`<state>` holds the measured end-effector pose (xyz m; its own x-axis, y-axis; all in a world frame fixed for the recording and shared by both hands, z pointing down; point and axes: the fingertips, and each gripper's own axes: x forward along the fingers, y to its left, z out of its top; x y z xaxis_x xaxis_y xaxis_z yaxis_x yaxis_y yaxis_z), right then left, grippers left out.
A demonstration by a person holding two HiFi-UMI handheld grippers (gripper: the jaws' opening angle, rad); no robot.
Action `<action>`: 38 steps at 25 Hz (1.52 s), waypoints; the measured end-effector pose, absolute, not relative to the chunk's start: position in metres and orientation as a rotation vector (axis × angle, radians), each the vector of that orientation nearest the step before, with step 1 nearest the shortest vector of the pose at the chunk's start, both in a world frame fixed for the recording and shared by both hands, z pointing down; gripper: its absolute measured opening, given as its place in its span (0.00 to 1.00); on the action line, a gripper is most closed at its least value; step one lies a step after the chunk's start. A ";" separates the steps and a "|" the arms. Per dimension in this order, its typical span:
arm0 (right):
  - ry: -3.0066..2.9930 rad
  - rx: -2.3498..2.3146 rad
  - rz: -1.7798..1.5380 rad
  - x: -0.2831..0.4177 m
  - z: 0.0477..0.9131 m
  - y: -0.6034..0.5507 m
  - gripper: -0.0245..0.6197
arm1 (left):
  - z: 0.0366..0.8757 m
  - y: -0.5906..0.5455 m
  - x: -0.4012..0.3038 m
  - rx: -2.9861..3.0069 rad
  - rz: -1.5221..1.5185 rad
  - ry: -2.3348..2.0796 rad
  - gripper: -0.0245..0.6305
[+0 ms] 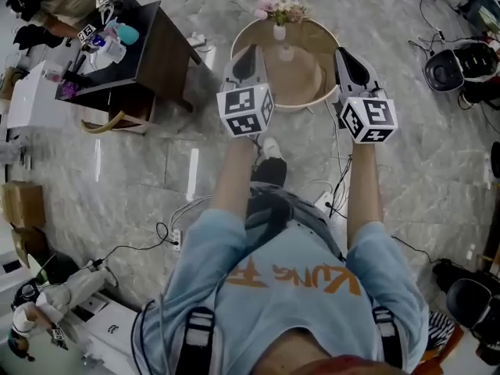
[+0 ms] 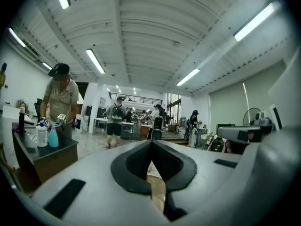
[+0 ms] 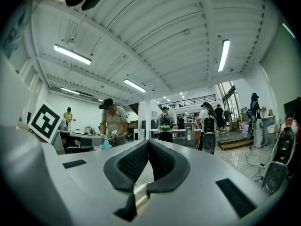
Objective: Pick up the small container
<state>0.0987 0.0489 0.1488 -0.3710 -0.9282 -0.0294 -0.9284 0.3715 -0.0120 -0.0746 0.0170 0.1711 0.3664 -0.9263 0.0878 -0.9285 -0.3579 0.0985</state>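
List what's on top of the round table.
A vase of pink flowers near the far rim, a small pale container nearer the middle. The left gripper and right gripper cover the round table's side edges.

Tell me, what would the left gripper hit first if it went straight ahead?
Probably nothing near: the left gripper points level, above the table, toward open floor; depth is unclear.

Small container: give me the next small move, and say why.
Probably open the left claw and lower it toward the small container on the table: it and the right claw are shut and empty above the table's rim, with the container between them.
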 end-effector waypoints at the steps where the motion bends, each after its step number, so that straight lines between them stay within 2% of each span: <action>1: 2.581 -1.734 0.006 0.099 0.153 0.025 0.06 | 0.177 -0.007 -0.072 2.492 0.050 -1.697 0.07; 14: 2.627 -1.858 -0.211 0.115 0.272 -0.127 0.06 | 0.281 -0.175 -0.053 2.466 0.228 -1.558 0.07; 20: 2.759 -1.798 -0.345 0.106 0.340 -0.155 0.06 | 0.349 -0.194 -0.053 2.410 0.318 -1.512 0.07; 29: 2.945 -1.723 -0.500 0.099 0.493 -0.182 0.06 | 0.485 -0.210 -0.060 2.267 0.347 -1.557 0.07; 33: 3.082 -1.597 -0.510 0.080 0.532 -0.179 0.06 | 0.536 -0.202 -0.055 2.239 0.383 -1.530 0.07; 38: 2.982 -1.654 -0.599 0.060 0.581 -0.192 0.06 | 0.593 -0.198 -0.055 2.179 0.412 -1.528 0.07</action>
